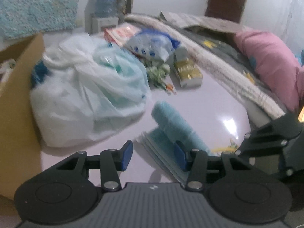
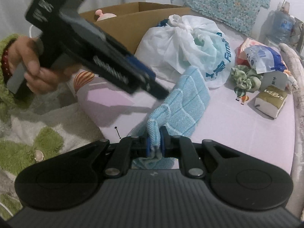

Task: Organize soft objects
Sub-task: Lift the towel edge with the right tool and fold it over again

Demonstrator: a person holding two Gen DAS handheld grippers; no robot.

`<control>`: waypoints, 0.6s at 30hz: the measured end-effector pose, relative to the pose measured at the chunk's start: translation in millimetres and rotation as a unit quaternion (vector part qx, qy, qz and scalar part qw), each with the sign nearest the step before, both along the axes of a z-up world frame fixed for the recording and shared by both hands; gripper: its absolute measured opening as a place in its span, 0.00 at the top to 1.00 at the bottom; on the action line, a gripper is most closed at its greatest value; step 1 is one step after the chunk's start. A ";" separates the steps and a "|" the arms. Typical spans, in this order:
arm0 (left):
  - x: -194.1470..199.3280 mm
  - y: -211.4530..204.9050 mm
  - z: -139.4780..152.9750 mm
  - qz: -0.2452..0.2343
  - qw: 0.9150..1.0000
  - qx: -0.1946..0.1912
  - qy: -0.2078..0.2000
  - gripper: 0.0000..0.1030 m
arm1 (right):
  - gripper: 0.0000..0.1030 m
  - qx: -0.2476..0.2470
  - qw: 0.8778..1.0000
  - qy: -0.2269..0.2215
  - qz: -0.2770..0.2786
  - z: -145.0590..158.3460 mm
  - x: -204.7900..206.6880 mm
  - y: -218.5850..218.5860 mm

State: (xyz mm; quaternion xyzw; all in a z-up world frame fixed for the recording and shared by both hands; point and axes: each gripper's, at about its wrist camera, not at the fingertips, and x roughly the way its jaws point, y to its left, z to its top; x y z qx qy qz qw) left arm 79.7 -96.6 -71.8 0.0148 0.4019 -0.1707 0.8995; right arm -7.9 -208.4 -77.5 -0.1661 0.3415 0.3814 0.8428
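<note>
Your right tongs [image 2: 154, 142] pinch the blue knit cloth's [image 2: 182, 98] corner over the pink bed sheet [image 2: 237, 133]; your left tongs [image 1: 153, 155] are spread, empty. Catch the far edge, fold evenly.

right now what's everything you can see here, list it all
blue cloth: one, light blue, lifted over the sheet, pinched in the right claw
plastic bag: one, white, tied, beside the box
cardboard box: one, brown, behind the bag
scrunchie: one, green, right of the bag
tissue pack: one, gold and white, far right
pillow: one, pink, right edge
water bottle: one, blue, by the wall
left claw: open, nothing between its fingers
right claw: shut on the cloth
hand: one, green sleeve, holding the left claw
</note>
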 end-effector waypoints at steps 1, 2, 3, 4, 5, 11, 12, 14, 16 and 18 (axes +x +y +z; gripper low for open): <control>-2.2 2.1 5.9 0.004 1.000 -0.004 -0.009 0.52 | 0.90 0.001 1.000 0.002 -0.001 -0.2 0.4 0.4; -4.1 4.1 11.4 0.008 1.000 -0.008 -0.016 0.52 | 0.90 0.002 1.000 0.003 -0.002 -0.3 0.1 0.8; -6.3 6.2 16.6 0.011 1.000 -0.014 -0.024 0.52 | 0.89 0.003 1.000 0.004 -0.003 -0.6 -0.5 -0.2; -8.0 7.8 21.8 0.014 0.999 -0.021 -0.029 0.52 | 0.87 0.003 1.000 0.005 -0.003 -0.6 -1.2 -0.2; -9.0 9.2 25.5 0.016 0.999 -0.030 -0.033 0.52 | 0.87 0.004 1.000 0.005 -0.003 -0.8 -0.4 0.2; -1.6 -2.9 21.9 0.000 0.999 -0.040 -0.018 0.51 | 0.75 0.009 1.000 0.006 -0.004 -2.5 -2.2 2.6; 1.1 -7.3 16.5 0.000 0.999 -0.031 -0.010 0.51 | 0.73 0.009 1.000 0.005 -0.005 -2.4 -3.4 2.7; 5.7 -11.4 5.9 0.000 1.000 -0.025 0.011 0.53 | 0.71 0.011 1.000 0.003 -0.007 -1.6 -6.1 2.2; 6.9 -9.8 -1.9 0.005 0.999 -0.029 0.025 0.54 | 0.68 0.015 1.000 0.004 -0.010 -0.5 -9.7 -0.2; 7.2 -7.5 -7.3 0.010 0.999 -0.025 0.033 0.57 | 0.66 0.023 1.000 0.008 -0.017 0.8 -13.4 -5.0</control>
